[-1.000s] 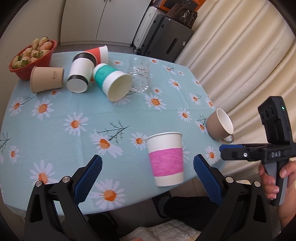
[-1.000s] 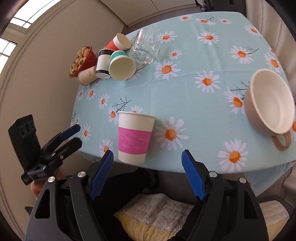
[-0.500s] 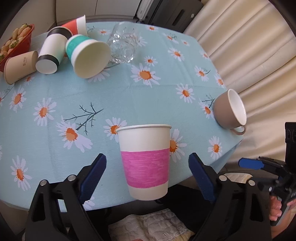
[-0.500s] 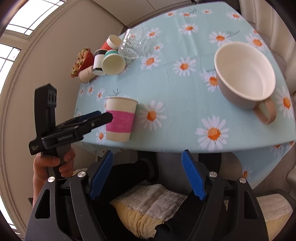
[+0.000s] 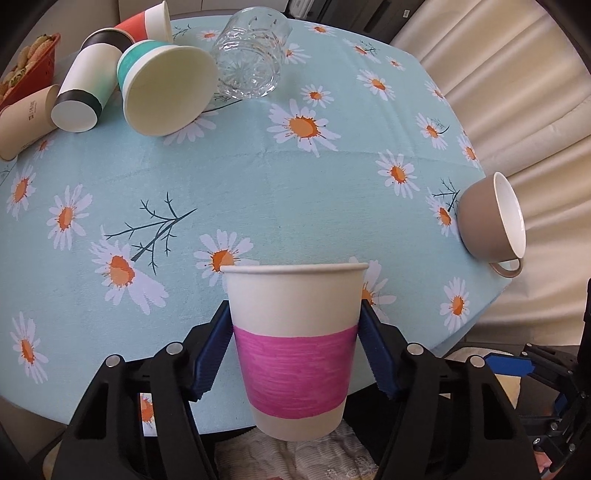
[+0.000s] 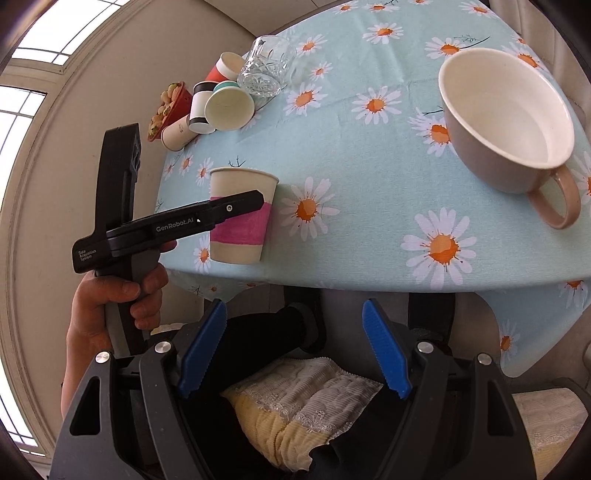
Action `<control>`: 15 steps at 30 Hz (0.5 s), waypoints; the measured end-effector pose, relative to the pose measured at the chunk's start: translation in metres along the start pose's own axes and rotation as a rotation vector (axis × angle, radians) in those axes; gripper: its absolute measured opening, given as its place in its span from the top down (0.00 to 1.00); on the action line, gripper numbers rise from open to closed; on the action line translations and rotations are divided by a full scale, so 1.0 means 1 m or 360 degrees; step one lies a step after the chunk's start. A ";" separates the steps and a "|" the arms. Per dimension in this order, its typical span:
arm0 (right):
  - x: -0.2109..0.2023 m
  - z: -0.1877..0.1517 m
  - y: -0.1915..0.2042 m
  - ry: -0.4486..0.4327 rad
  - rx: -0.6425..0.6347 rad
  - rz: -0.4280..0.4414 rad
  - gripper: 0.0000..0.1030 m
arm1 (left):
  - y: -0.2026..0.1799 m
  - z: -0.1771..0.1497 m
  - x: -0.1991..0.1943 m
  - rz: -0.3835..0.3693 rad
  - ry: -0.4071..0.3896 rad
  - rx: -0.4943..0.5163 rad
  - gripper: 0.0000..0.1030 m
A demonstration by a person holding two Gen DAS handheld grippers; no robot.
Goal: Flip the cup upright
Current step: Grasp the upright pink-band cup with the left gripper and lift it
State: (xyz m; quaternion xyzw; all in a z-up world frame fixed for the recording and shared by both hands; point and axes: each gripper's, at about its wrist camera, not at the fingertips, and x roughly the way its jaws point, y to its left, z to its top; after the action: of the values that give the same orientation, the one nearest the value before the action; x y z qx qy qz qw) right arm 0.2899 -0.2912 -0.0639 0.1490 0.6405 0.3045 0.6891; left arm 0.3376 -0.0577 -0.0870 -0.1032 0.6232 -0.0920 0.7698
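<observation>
A white paper cup with a pink band (image 5: 293, 350) stands upright at the near edge of the table. My left gripper (image 5: 295, 349) has its blue pads against both sides of the cup, shut on it. The cup also shows in the right wrist view (image 6: 240, 218), with the left gripper (image 6: 236, 206) around it. My right gripper (image 6: 293, 349) is open and empty, below the table's edge over a cushion. A teal cup (image 5: 166, 88) lies on its side at the far left.
Beside the teal cup lie a black-banded cup (image 5: 83, 94), a tan cup (image 5: 26, 116), a red cup (image 5: 147, 24) and a glass tumbler (image 5: 251, 55). A red bowl of snacks (image 5: 27, 70) stands at the far left. A brown mug (image 6: 509, 122) stands near the right edge.
My left gripper moved forward to the pink-banded cup and closed on it. My right gripper drew back and to the right, away from that cup.
</observation>
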 end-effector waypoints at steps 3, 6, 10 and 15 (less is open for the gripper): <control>0.001 0.000 -0.001 -0.0003 0.0010 0.0004 0.27 | 0.000 -0.001 -0.002 -0.0007 -0.0011 -0.0005 0.37; 0.001 0.000 -0.001 -0.0009 0.0019 0.0004 0.27 | 0.000 -0.003 -0.007 -0.0025 -0.0027 -0.0010 0.38; 0.000 0.000 0.000 -0.0039 0.0009 -0.0008 0.27 | -0.001 -0.011 -0.022 -0.0017 -0.0113 0.0005 0.38; -0.003 0.003 0.003 -0.0117 -0.0002 -0.0002 0.27 | -0.007 -0.019 -0.046 0.0073 -0.0286 0.0065 0.38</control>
State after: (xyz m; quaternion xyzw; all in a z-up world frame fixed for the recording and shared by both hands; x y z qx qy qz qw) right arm 0.2924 -0.2898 -0.0588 0.1592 0.6146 0.2988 0.7125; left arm 0.3093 -0.0527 -0.0461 -0.0808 0.5519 -0.0775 0.8264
